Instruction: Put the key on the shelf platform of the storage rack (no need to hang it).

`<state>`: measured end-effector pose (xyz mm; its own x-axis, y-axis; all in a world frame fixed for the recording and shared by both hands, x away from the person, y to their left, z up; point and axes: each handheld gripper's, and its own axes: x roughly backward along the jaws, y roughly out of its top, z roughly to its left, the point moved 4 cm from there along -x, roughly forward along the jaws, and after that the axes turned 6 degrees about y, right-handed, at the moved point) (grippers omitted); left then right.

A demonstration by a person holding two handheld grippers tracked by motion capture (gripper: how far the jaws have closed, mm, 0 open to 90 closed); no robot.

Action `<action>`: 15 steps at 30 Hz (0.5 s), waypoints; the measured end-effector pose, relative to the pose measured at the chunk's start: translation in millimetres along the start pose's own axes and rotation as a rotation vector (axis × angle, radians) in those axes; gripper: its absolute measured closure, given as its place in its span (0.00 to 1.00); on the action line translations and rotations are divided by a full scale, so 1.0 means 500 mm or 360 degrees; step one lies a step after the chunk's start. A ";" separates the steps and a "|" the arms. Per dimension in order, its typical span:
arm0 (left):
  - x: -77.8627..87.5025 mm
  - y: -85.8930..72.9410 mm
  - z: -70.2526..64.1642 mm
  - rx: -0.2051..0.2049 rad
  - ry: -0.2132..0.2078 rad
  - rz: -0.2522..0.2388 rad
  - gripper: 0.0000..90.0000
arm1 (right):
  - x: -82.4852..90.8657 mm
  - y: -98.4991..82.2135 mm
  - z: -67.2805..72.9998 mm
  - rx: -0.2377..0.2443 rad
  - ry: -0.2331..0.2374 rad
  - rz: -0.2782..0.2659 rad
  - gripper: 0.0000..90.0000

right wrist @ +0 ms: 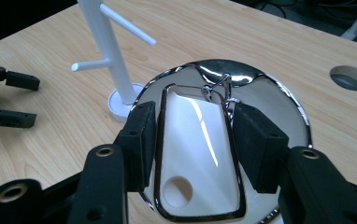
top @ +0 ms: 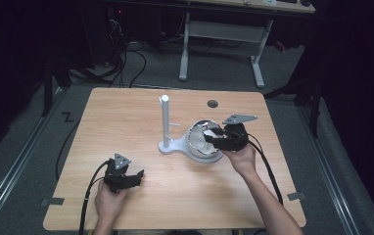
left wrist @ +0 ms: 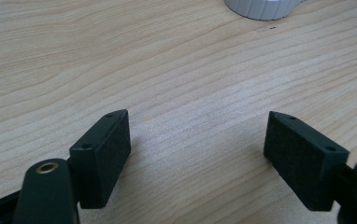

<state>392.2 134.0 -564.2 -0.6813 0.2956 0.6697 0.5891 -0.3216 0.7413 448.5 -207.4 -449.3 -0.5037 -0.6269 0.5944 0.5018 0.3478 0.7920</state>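
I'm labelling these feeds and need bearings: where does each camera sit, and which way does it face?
High view: above the person's side, looking forward and down at the table; forearms and both hands enter from the bottom.
Left gripper view: rides the left claw, facing bare tabletop between open jaws.
Right gripper view: rides the right claw, facing a shiny metal bowl; its jaws flank a wire frame.
Shared: high and right gripper views both show the white stand.

Left tool (left wrist: pixel 197 154) and right tool (right wrist: pixel 193 144), jaws apart
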 end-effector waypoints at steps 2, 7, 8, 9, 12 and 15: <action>0.000 0.000 0.000 0.0001 -0.0001 0.0000 0.26 | -0.007 -0.002 0.001 -0.0006 0.0011 0.0009 0.57; 0.000 0.000 0.000 0.0002 -0.0001 -0.0001 0.26 | -0.023 -0.006 0.001 0.0005 0.0007 0.0028 0.57; 0.000 0.000 0.001 0.0000 0.0000 0.0000 0.26 | -0.025 -0.007 0.001 0.0003 0.0007 0.0032 0.57; 0.000 0.000 0.000 0.0003 -0.0002 -0.0001 0.26 | -0.029 -0.008 0.001 0.0002 0.0003 0.0037 0.57; 0.000 0.000 0.001 0.0002 -0.0005 0.0000 0.26 | -0.040 -0.012 0.002 -0.0002 0.0008 0.0064 0.57; 0.000 0.000 0.001 0.0004 -0.0006 -0.0001 0.26 | -0.052 -0.014 0.004 0.0005 0.0018 0.0076 0.57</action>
<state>392.3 134.5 -564.1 -0.6799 0.2992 0.6695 0.5899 -0.3192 0.7417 456.7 -192.1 -470.2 -0.4714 -0.6171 0.6301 0.5227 0.3799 0.7632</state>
